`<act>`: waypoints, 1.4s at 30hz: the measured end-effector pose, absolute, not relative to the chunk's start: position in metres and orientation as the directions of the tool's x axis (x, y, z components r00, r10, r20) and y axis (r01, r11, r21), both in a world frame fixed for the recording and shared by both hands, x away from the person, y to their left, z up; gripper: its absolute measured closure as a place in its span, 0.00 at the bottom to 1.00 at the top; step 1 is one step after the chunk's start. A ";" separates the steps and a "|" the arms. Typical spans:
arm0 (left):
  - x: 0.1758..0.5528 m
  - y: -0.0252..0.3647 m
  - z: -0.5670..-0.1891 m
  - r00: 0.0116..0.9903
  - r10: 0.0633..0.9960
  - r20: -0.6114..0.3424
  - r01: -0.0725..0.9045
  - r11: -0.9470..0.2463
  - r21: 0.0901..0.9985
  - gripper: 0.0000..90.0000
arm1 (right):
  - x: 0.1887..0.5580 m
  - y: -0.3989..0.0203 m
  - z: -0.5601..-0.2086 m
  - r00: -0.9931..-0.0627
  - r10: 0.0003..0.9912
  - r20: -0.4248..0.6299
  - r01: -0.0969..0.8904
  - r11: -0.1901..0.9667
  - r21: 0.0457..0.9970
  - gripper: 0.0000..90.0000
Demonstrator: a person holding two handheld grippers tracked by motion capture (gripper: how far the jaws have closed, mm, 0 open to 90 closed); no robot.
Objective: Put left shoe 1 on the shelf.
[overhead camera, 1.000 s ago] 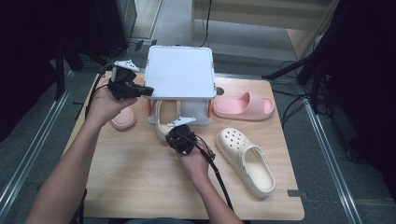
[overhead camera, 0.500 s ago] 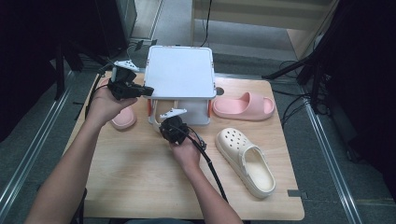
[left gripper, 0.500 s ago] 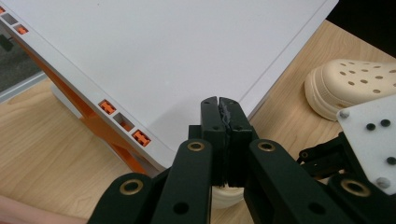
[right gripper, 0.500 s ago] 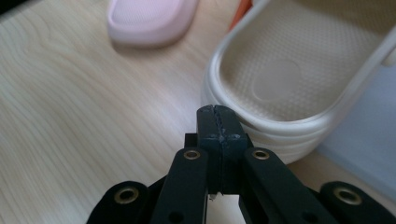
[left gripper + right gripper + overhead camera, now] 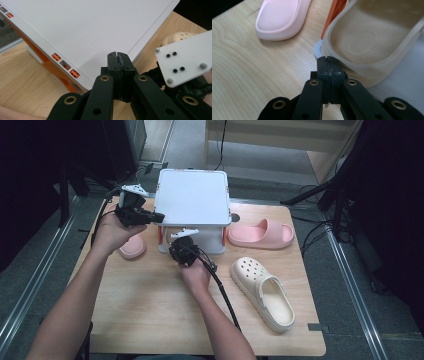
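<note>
A white shoe rack (image 5: 192, 202) with orange legs stands at the back of the wooden table (image 5: 150, 310). My left gripper (image 5: 158, 217) is shut and empty, its tips over the left edge of the rack's white top (image 5: 87, 30). My right gripper (image 5: 181, 240) is at the rack's front opening, also shut and empty. In the right gripper view its tips (image 5: 328, 62) rest against the heel rim of a cream clog (image 5: 374, 37) lying on the rack's lower shelf. A second cream clog (image 5: 262, 292) lies on the table at the right.
One pink slipper (image 5: 131, 247) lies left of the rack under my left hand; it also appears in the right gripper view (image 5: 282, 17). The other pink slipper (image 5: 260, 232) lies to the right of the rack. An orange rack leg (image 5: 335, 12) stands just beyond the right gripper's tips.
My right gripper has moved up and left across the table, from the open board to the rack's front. The left gripper has stayed at the rack's left edge.
</note>
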State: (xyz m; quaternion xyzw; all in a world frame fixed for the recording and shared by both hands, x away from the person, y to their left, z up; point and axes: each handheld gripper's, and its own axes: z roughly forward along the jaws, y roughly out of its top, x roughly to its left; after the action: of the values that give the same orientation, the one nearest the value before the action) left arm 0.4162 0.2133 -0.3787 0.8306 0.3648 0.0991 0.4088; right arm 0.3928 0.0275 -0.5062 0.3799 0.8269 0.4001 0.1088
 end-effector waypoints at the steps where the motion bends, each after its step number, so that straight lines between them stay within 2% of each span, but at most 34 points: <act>1: 0.417 0.214 -0.379 0.716 0.685 -0.135 0.524 -0.400 0.752 0.99 | 0.393 0.027 -0.505 -0.679 0.720 0.145 0.560 0.379 0.737 1.00; 7: 0.418 0.216 -0.379 0.711 0.680 -0.179 0.549 -0.377 0.746 0.97 | 0.378 0.016 -0.495 -0.694 0.696 0.183 0.562 0.365 0.742 1.00; 9: 0.419 0.218 -0.376 0.693 0.685 -0.224 0.586 -0.354 0.728 0.91 | 0.372 0.011 -0.491 -0.698 0.689 0.194 0.562 0.360 0.745 0.99; 13: 0.416 0.219 -0.372 0.691 0.682 -0.242 0.593 -0.341 0.730 0.85 | 0.358 -0.005 -0.482 -0.713 0.672 0.201 0.550 0.358 0.754 0.95; 19: 0.408 0.216 -0.366 0.703 0.671 -0.238 0.580 -0.346 0.738 0.73 | 0.336 -0.026 -0.467 -0.739 0.646 0.191 0.536 0.392 0.747 0.86; 22: 0.403 0.214 -0.362 0.709 0.670 -0.219 0.562 -0.349 0.750 0.61 | 0.324 -0.041 -0.461 -0.753 0.632 0.184 0.523 0.404 0.751 0.81; 26: 0.397 0.212 -0.358 0.720 0.661 -0.210 0.554 -0.366 0.748 0.55 | 0.313 -0.060 -0.454 -0.757 0.628 0.181 0.516 0.404 0.756 0.79; 27: 0.394 0.211 -0.357 0.722 0.660 -0.209 0.555 -0.372 0.744 0.52 | 0.305 -0.077 -0.449 -0.749 0.633 0.194 0.523 0.385 0.760 0.78; 35: 0.382 0.208 -0.358 0.742 0.632 -0.222 0.543 -0.373 0.752 0.51 | 0.286 -0.114 -0.439 -0.733 0.644 0.217 0.532 0.344 0.773 0.74; 42: 0.367 0.213 -0.364 0.727 0.652 -0.213 0.535 -0.344 0.772 0.50 | 0.269 -0.154 -0.432 -0.716 0.679 0.164 0.487 0.318 0.814 0.72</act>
State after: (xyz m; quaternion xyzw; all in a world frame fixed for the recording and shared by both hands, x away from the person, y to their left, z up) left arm 0.3665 0.2128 -0.3642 0.8172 0.3632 0.0661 0.4427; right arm 0.2695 -0.1538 -0.4317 0.3621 0.8049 0.4584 0.1044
